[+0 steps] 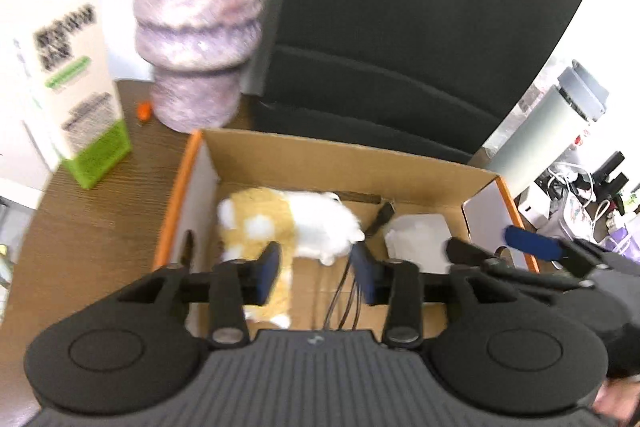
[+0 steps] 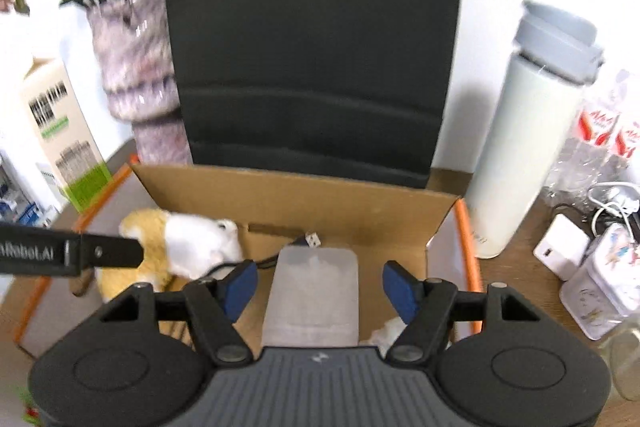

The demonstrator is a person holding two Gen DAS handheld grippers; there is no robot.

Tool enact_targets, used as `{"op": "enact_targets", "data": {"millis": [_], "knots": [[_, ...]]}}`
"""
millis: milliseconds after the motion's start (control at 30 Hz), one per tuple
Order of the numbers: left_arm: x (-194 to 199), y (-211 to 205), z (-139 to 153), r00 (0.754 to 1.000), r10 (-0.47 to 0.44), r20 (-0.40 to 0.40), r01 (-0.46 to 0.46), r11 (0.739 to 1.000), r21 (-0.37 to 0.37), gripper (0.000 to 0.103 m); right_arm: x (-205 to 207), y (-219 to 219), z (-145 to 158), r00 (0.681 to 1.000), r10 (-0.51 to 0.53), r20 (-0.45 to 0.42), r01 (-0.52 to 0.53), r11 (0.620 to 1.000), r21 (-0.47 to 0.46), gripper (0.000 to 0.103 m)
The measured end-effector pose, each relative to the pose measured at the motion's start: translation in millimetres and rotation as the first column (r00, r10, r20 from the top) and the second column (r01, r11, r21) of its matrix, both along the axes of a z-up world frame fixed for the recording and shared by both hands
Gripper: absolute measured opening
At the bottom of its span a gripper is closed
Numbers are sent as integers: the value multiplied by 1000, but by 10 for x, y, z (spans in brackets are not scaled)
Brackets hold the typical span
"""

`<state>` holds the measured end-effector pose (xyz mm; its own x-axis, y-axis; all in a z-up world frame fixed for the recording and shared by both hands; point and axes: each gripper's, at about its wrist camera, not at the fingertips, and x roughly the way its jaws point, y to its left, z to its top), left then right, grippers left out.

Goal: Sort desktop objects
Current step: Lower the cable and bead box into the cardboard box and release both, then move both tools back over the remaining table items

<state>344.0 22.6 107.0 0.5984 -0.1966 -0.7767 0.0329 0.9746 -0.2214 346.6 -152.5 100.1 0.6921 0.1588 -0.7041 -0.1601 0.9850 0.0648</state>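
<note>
An open cardboard box (image 1: 320,155) with orange edges sits on the wooden desk. Inside it lie a yellow-and-white plush toy (image 1: 288,227), a black cable (image 1: 340,303) and a white tissue pack (image 1: 416,239). My left gripper (image 1: 318,273) hangs open over the box, its blue pads just above the plush's near end, pressing on nothing. In the right wrist view the right gripper (image 2: 320,287) is open with the tissue pack (image 2: 316,291) lying between its pads, a gap showing on each side. The plush (image 2: 188,239) lies to the left, under the left gripper's finger (image 2: 100,253).
A fuzzy purple vase (image 1: 200,7) and a white-green carton (image 1: 72,87) stand behind the box on the left, with a black chair back (image 1: 420,27) behind it. On the right are a white thermos (image 2: 528,147), a plastic bottle (image 2: 600,139), a white charger (image 2: 560,251) and a printed tin (image 2: 604,291).
</note>
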Motion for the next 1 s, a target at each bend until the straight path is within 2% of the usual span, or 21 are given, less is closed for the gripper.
{"op": "enact_targets", "data": {"millis": [33,133,200,267,500,633,800,1000], "knots": [[-54,-5,61,1000,14,21,-14,1000,24,77,-24,-18,71,1000,0,-7,0,1000,4,71],[-287,-68,255,994,5,111,-20,991,135,87,-171,-8,275,1000,-17,7,17,1000,-8,80],[-418,-98,337,994,-10,112,-8,988,155,97,-289,26,390,1000,-10,20,11,1000,-22,83],[-557,-87,416,993,-3,117,-15,988,155,98,-433,44,500,1000,-7,28,8,1000,-17,83],[-1170,132,547,982,27,185,-71,970,235,103,-1022,-124,784,997,-34,68,35,999,-17,87],[-1577,237,554,970,38,241,-101,961,258,103,-1342,-270,838,995,-46,91,43,999,31,89],[-2095,231,460,946,17,324,-120,946,300,103,-1751,-341,631,992,-54,112,48,997,53,89],[-2663,218,150,947,23,319,-87,978,190,103,-2515,-397,102,987,-53,153,42,996,76,89]]}}
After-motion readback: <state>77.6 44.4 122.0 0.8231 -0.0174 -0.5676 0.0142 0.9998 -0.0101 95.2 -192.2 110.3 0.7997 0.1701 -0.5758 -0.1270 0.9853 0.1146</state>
